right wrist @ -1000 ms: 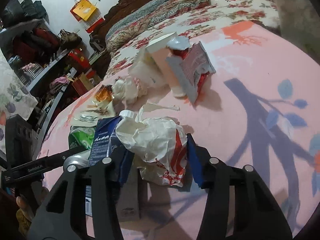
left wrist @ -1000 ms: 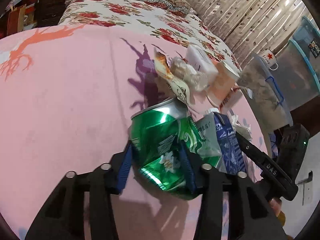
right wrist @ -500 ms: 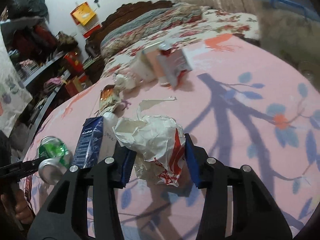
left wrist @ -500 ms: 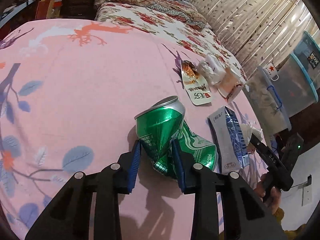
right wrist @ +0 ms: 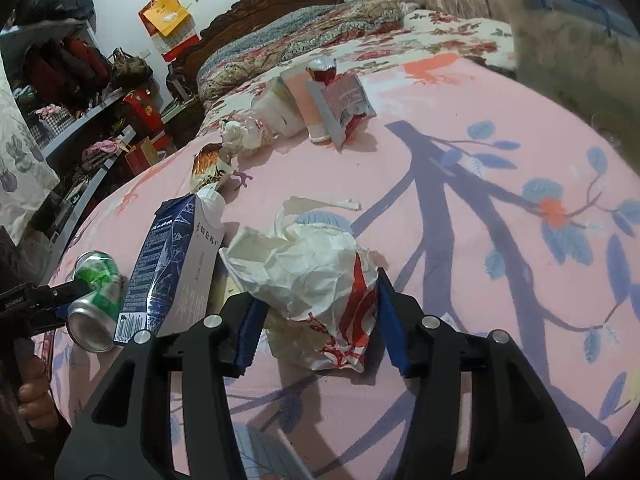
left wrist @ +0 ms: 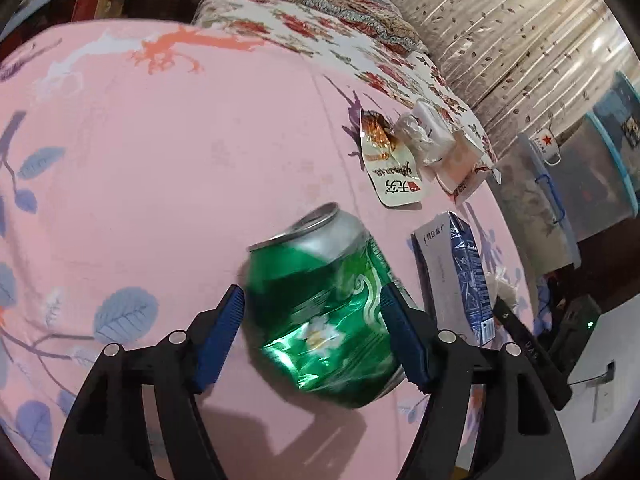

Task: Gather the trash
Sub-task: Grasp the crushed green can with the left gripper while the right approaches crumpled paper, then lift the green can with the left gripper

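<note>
Left gripper (left wrist: 312, 316) angled steeply down over the pink bedspread (left wrist: 160, 184), jaws opening, crushed green can (left wrist: 324, 312) lying loose between its pads. Right gripper (right wrist: 318, 320) likewise angled down, jaws opening, crumpled paper wrapper (right wrist: 316, 276) between them, still touching both pads.

A home bedroom, pink leaf-printed bedsheet (left wrist: 168, 184) over a bed, carved dark wooden headboard (right wrist: 280, 4), floral quilt (right wrist: 304, 32), leaf-patterned beige curtains (left wrist: 500, 36), cluttered shelves of bags and clothes (right wrist: 68, 76), clear plastic storage bins (left wrist: 592, 184).
</note>
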A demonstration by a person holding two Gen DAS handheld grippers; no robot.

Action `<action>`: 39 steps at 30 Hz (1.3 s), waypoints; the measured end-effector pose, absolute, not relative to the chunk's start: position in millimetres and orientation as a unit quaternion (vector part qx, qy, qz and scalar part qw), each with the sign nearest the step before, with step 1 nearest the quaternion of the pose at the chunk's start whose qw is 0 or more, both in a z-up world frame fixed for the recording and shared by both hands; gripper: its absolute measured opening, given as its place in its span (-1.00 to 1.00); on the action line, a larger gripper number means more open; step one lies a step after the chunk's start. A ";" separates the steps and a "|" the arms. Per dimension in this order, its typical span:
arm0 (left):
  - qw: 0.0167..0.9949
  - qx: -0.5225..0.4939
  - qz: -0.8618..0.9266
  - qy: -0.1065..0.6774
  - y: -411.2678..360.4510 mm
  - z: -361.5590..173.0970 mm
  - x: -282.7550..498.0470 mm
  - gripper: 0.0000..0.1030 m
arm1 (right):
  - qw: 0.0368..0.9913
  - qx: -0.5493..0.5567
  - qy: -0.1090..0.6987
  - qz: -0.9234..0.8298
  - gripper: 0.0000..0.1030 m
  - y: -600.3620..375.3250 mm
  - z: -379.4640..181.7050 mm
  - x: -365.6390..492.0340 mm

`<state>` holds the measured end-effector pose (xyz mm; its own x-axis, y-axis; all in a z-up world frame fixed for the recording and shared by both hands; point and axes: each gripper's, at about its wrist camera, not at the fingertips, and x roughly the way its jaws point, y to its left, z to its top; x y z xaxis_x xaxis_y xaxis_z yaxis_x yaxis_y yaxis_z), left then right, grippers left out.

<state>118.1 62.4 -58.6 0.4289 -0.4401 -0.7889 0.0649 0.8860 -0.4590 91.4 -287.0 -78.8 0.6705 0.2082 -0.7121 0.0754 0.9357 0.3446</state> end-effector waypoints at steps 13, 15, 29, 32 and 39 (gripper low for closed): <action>0.836 -0.189 -0.134 0.498 58.9 -43.3 111.7 0.31 | 0.898 0.162 0.406 0.039 0.06 -281.1 -79.0 91.7; 0.854 -0.181 -0.140 0.468 59.4 -28.4 103.0 0.39 | 0.899 0.159 0.406 0.038 0.06 -280.2 -79.0 90.5; 0.811 -0.228 -0.153 0.516 60.2 -61.4 110.8 0.22 | 0.899 0.155 0.407 0.039 0.06 -278.5 -79.3 88.6; 0.813 -0.225 -0.151 0.516 58.5 -61.9 110.4 0.19 | 0.899 0.155 0.407 0.039 0.06 -278.7 -79.2 88.7; 0.815 -0.219 -0.150 0.516 56.9 -62.2 110.5 0.17 | 0.899 0.155 0.407 0.039 0.06 -278.6 -79.2 88.9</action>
<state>110.5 56.9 -62.2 0.4230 -0.4704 -0.7745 0.0183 0.8590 -0.5117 88.9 -278.6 -79.2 0.6660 0.1968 -0.7196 0.0556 0.9488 0.3110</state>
